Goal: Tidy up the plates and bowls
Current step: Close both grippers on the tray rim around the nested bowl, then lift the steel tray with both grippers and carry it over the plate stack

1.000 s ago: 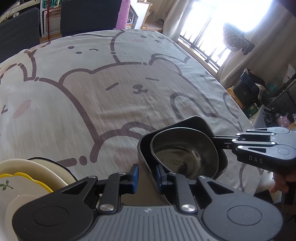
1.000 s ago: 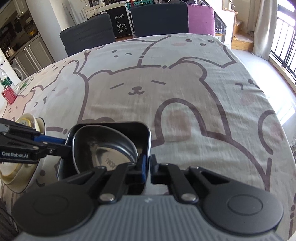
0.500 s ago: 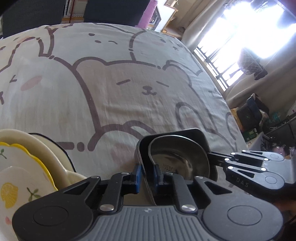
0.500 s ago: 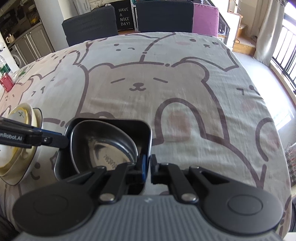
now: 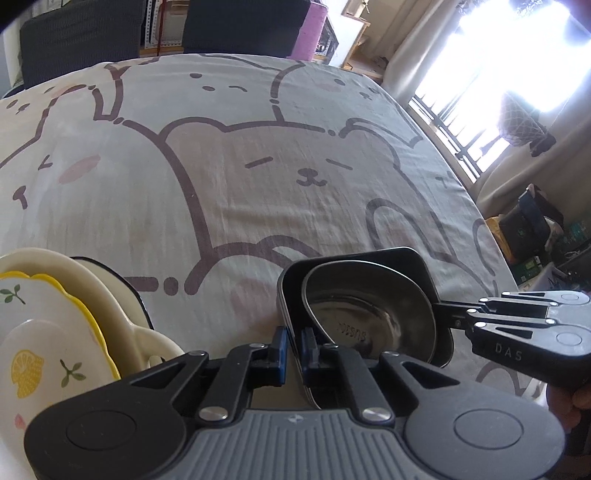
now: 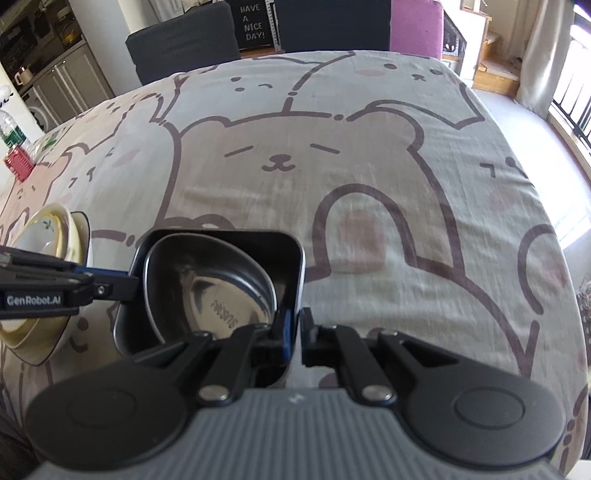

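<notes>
A: What lies left to right?
B: Stacked ceramic plates (image 5: 55,332), fragile. Then the left gripper (image 5: 291,345), just closed on the black square dish (image 5: 369,258) rim; right gripper (image 6: 295,334) pinches the opposite rim.
A: And inside?
B: A steel bowl (image 5: 365,314), light, slippery.

"HAVE A NICE DAY!" sign (image 6: 252,23)

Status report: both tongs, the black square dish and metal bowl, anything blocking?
Both tongs, left and right, shut on black dish rim. Metal bowl inside. Plate stack beside, apart.
</notes>
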Tool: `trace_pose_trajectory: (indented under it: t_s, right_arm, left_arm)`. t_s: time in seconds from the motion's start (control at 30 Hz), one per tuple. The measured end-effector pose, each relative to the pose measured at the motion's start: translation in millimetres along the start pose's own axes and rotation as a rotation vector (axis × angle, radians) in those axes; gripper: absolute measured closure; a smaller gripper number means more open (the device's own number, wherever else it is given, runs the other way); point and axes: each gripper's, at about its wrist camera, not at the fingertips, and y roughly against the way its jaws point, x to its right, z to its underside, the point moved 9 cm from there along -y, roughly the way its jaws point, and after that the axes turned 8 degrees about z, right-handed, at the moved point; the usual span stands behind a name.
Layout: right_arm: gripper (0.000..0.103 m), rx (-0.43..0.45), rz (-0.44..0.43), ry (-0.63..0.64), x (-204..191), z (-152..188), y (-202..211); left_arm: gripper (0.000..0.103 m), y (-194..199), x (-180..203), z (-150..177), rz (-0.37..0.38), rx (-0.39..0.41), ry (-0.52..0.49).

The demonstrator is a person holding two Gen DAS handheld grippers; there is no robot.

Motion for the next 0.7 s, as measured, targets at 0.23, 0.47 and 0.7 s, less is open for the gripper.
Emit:
trace_pose_trajectory:
  t_s: [0.23, 0.47, 0.7]
  right_arm:
    - [0.097, -0.033, -0.033, -0.032, 2.8, -3.2, -6.2]
    - [0.097, -0.049, -0.035, -0.039, 2.9, -4.8, -11.1]
    - [0.098, -0.046, -0.013, -0.019, 4.5, -7.8, -11.2]
  left_arm:
    - [0.093, -5.0, -4.9, 5.8, 0.008, 0.001, 0.115]
    - [0.092, -13.9, -0.8, 5.3, -0.036, 0.004, 0.087]
    - [0.093, -24.8, 5.1, 4.0, -0.012, -0.017, 0.099]
